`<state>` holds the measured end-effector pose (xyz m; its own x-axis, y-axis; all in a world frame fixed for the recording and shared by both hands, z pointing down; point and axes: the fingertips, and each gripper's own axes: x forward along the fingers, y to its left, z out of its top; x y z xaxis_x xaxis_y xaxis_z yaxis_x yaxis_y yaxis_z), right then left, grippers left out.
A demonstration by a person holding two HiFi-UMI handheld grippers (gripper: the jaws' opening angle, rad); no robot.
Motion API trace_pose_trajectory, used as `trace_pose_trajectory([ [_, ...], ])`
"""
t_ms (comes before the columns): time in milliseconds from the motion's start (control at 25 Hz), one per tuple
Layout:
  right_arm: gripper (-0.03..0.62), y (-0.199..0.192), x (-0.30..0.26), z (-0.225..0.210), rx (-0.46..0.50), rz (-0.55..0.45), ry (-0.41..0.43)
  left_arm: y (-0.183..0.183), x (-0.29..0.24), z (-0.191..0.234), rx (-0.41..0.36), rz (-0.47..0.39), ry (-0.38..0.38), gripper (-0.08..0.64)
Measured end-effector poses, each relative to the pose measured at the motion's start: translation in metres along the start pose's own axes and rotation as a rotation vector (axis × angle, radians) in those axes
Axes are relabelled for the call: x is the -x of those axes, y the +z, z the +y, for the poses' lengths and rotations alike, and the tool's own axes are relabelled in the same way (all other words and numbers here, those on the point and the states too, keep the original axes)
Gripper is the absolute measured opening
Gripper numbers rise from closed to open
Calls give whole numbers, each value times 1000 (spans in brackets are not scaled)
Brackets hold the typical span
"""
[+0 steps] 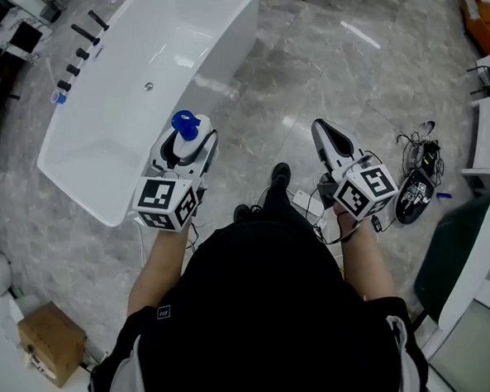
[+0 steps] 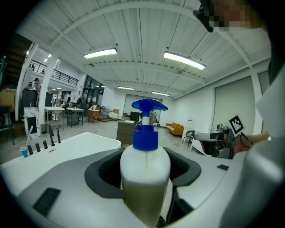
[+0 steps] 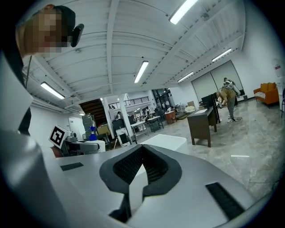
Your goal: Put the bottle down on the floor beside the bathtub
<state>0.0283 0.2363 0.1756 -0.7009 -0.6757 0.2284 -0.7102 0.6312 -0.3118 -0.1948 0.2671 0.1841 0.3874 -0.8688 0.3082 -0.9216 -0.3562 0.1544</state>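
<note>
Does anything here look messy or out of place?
Only the tangle of black cables and gear lying loose on the floor at the right. Nothing is spilled; the bottle stands upright in the left tool.

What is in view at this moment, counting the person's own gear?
bathtub: one, white, upper left on the floor
floor: grey marble-look tiles
tap fittings: several, black, along the bathtub's far left edge
bottle: one, white with blue pump, upright between the left gripper's jaws, over the bathtub's near rim
cardboard box: one, brown, lower left
cables: a black tangle on the floor at right
desk: one, dark brown, far off in the right gripper view
left gripper: white and grey, jaws closed on the bottle
right gripper: white and grey, jaws together, empty
person's top: black, bottom centre
</note>
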Motion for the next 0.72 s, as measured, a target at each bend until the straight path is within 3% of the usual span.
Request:
trace_pose_trajectory([
  [440, 29, 48, -41, -147, -24, 28, 10, 40, -154, -12, 10, 37, 27, 273],
  [720, 29, 62, -62, -204, -21, 60, 81, 62, -219, -35, 2, 26, 48, 273],
])
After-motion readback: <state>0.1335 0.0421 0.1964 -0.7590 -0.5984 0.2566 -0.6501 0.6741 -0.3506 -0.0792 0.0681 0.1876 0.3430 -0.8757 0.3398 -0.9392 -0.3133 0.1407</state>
